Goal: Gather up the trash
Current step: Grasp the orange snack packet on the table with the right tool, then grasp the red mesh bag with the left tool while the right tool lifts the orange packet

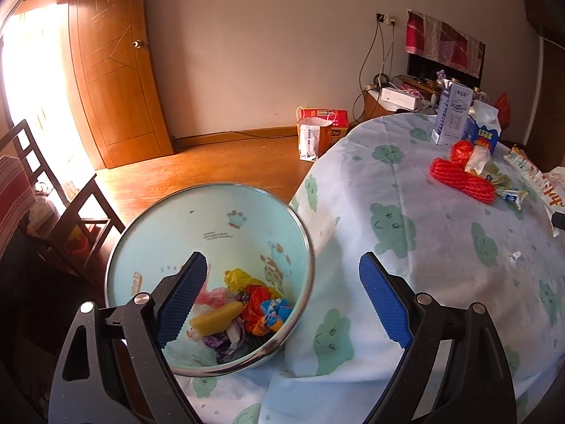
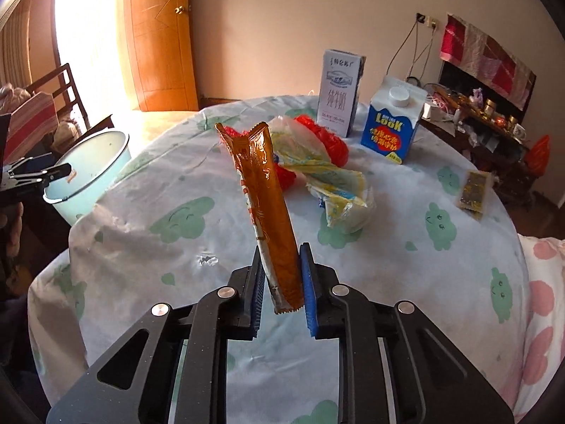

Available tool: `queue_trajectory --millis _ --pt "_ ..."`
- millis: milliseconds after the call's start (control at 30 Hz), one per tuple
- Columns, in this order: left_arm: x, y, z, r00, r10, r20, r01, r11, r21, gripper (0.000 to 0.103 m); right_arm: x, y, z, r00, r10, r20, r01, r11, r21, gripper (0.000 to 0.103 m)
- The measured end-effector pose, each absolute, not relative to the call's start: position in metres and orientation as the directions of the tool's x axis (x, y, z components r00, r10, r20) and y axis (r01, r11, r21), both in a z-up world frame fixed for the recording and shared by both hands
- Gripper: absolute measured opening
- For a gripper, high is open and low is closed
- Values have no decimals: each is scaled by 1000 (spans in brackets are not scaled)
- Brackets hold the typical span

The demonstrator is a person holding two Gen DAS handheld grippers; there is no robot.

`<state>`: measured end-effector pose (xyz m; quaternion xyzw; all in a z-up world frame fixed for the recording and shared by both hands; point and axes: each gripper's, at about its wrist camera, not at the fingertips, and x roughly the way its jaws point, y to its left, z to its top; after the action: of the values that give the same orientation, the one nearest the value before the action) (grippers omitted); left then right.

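Note:
My right gripper (image 2: 281, 251) is shut on a long orange snack wrapper (image 2: 263, 194) and holds it upright above the table. My left gripper (image 1: 282, 265) is open and empty, hovering over the pale blue trash bin (image 1: 219, 208), which holds several crumpled wrappers (image 1: 247, 307). The bin also shows in the right wrist view (image 2: 95, 166) at the table's left edge. On the table lie a red plastic bag (image 2: 328, 137), a yellow-white wrapper (image 2: 335, 183) and a small dark sachet (image 2: 473, 190). The same wrapper shows at the right edge of the left wrist view (image 1: 536, 180).
A blue milk carton (image 2: 388, 123) and a tall white carton (image 2: 339, 88) stand at the table's far side. The round table has a cloud-print cloth (image 2: 176, 219). A dark wooden chair (image 1: 53, 194) stands left of the bin. Paper bags (image 1: 321, 130) sit on the floor.

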<state>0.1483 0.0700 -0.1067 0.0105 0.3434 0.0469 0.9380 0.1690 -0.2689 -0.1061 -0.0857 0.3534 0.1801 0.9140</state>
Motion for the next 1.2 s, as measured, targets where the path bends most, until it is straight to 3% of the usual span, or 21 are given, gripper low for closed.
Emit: queue_trajectory --millis 267,567,700,867,967,1067,1200 --pt "195 -1 -90 781 9 -625 48 996 74 86 183 -308 -99 765 69 -641 -173 980 -100 20" --pt "263 -63 -93 754 -56 -654 140 987 77 84 212 -369 -108 740 -85 -667 18 994 -106 20" --pt "292 -77 -103 717 -88 -692 168 985 49 71 214 -379 -113 736 -67 -673 10 996 -88 20" --pt "312 -87 -118 665 -136 -734 215 977 14 61 213 -374 -115 738 -48 -673 -26 995 -100 21" --pt "312 -98 -133 621 -174 -764 273 962 3 41 213 -371 -116 736 -27 -676 -49 994 -93 21" --pt "310 -101 -131 615 -212 -760 308 951 -16 14 213 -364 -116 733 -10 -681 -70 994 -90 21" --pt "301 -101 -129 619 -206 -758 318 948 3 10 211 -354 -115 734 2 -680 -79 993 -83 21"
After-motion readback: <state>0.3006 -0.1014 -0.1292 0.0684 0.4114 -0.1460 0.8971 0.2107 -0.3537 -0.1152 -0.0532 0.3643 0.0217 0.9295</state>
